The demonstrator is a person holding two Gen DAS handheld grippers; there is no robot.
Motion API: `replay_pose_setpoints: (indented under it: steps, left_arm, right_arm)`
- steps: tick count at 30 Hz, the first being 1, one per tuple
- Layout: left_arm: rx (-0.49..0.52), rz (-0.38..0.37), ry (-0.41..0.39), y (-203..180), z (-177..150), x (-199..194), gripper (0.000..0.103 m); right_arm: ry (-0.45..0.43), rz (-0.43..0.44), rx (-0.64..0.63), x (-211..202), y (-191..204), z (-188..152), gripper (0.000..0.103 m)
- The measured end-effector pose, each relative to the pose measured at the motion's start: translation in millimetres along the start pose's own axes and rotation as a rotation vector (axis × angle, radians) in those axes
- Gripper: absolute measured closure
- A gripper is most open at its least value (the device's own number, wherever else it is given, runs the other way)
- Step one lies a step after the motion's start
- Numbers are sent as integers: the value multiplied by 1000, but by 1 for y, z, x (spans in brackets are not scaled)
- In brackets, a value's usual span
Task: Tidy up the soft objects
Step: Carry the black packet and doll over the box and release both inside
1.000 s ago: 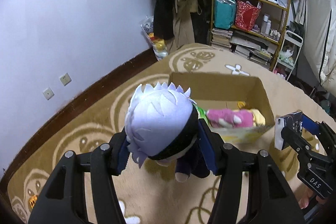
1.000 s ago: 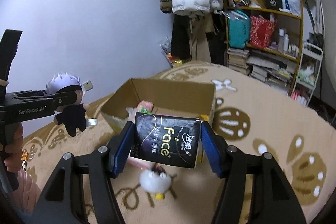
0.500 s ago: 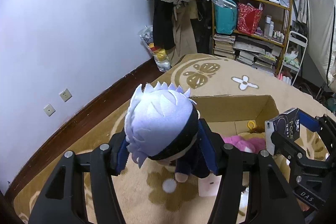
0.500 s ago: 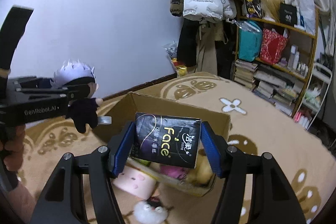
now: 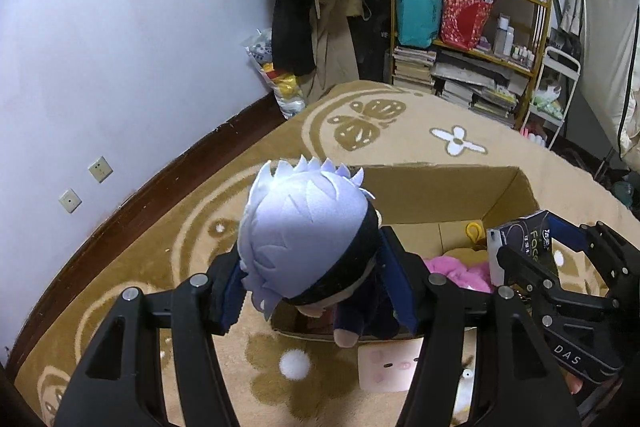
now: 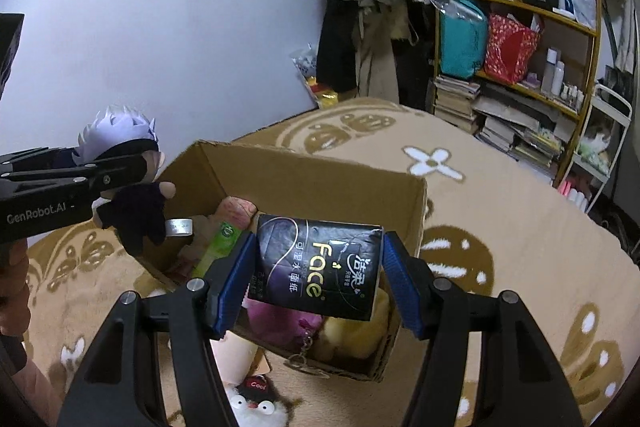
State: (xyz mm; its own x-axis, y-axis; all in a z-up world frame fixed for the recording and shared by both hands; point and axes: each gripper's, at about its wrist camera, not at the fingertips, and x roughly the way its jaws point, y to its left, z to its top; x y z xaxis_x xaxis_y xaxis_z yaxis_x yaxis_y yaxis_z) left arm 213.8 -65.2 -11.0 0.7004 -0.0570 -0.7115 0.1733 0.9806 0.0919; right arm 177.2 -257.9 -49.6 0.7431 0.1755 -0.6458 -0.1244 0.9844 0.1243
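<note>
Both grippers have advanced over the open brown cardboard box [image 6: 320, 187], which earlier lay farther ahead. Left gripper [image 5: 316, 291] pinches a white-haired, dark-robed plush doll [image 5: 308, 235] above the box's near-left corner; right gripper [image 6: 316, 267] clamps a glossy black soft tissue pack [image 6: 316, 267] over the interior. Partly done: a fuzzy pink plush [image 5: 456, 267], a yellow plush [image 6: 352, 335] and a green packet [image 6: 220, 243] already lie inside. Left to do: release both; a pale pink cushion [image 5: 390, 367] and a white fluffy toy [image 6: 256, 411] remain on the looped beige carpet [image 6: 500, 227].
</note>
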Motion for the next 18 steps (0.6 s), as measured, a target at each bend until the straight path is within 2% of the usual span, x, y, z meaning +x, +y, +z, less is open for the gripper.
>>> replay_pose_setpoints:
  steps: [7,12,14,15,17,18]
  left_arm:
    - [39,15,35,-11,-5,15,41]
    - [54,49,42,-15,-4,16,23]
    - [57,74,28,-14,-4,13,16]
    - [53,81,22,-13,-3,11,14]
    - [35,75,23,-8,-2,7,9]
    - [20,68,28,-5,-2,6,7]
  right_arm:
    - [13,15,62,6,-8,-4,35]
    - [34,19,47,5,-6,0,32]
    - [25,15,35,1,-4,0,21]
    - [14,23,38,0,-3,2,19]
    - [2,32,53,-5,-5,3,8]
    - [-5,27,56,-9,-6,3,6]
